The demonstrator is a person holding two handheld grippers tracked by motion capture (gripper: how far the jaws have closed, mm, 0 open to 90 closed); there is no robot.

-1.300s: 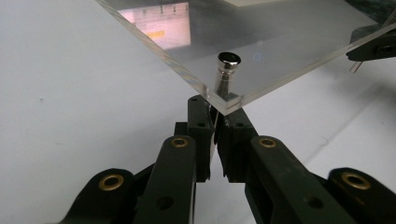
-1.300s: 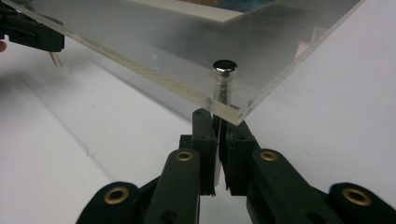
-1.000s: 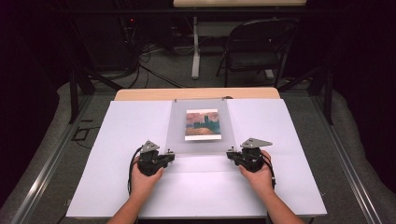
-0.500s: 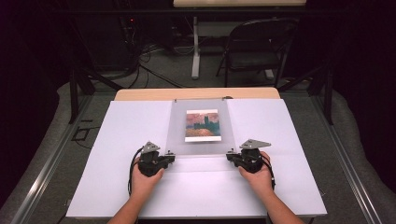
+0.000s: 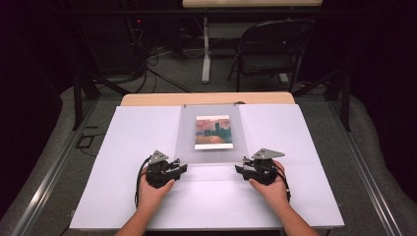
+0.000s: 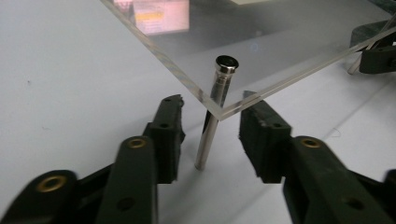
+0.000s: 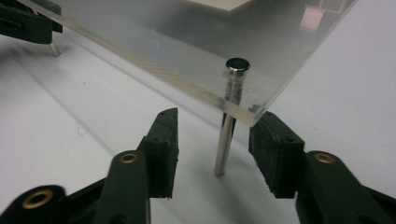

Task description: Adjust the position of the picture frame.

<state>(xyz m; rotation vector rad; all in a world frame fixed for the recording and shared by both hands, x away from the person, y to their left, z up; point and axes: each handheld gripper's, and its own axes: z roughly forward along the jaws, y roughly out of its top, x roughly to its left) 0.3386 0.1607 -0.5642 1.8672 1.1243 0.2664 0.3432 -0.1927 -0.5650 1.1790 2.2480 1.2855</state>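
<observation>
Clear acrylic panel (image 5: 211, 132) raised on metal pins over white desk (image 5: 123, 147), painted card (image 5: 213, 132) beneath | left tool (image 5: 181, 169), right tool (image 5: 240, 169) at near corners, jaws just opening, pins (image 6: 212, 119) ungripped | dark room, chair (image 5: 268, 51) behind panel

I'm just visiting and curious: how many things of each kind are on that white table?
Clear acrylic sheet: 1
Small picture in red and teal: 1
Thin shiny metal posts under the sheet's near corners: 2
Black hand-held tools, left tool and right tool: 2
Total: 6
</observation>
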